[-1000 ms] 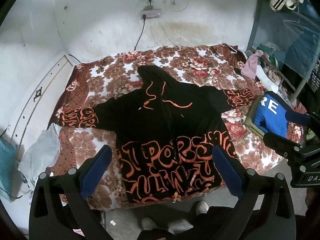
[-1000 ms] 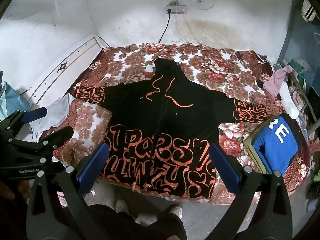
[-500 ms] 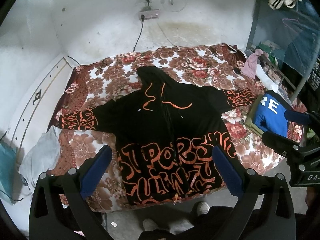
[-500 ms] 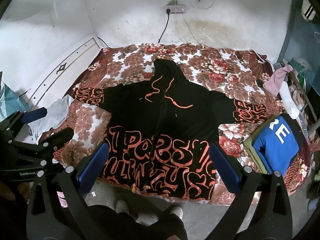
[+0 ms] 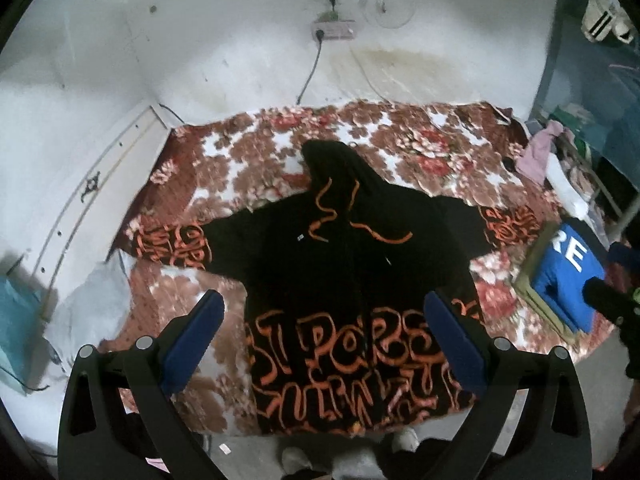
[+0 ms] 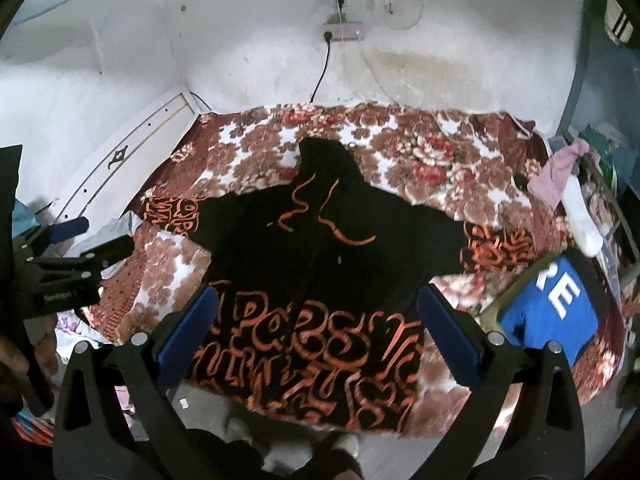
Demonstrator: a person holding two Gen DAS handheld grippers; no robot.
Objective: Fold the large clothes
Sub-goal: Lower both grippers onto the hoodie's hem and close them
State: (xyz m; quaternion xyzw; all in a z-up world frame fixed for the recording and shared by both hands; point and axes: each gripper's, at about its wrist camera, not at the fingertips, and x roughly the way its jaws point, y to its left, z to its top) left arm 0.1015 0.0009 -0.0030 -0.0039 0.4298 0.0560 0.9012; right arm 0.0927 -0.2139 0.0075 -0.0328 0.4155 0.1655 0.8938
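Note:
A large black hoodie [image 5: 352, 272] with orange lettering lies spread flat, front up, on a floral bed [image 5: 248, 148], sleeves out to both sides, hood toward the wall. It also shows in the right wrist view [image 6: 316, 272]. My left gripper [image 5: 324, 332] is open and empty, held above the hoodie's lower hem. My right gripper [image 6: 316, 328] is open and empty, also above the hem. The left gripper shows at the left edge of the right wrist view [image 6: 80, 240].
A folded blue garment [image 6: 556, 312] with white letters lies on the bed's right side. A grey cloth [image 5: 92, 312] hangs at the bed's left edge. A cluttered rack [image 5: 584, 152] stands at the right. A white headboard [image 6: 132, 160] is at the left. My feet [image 6: 292, 448] stand on the floor before the bed.
Both grippers have moved forward and slightly down toward the hoodie, which now looks larger. Both stay open. The hoodie has not moved.

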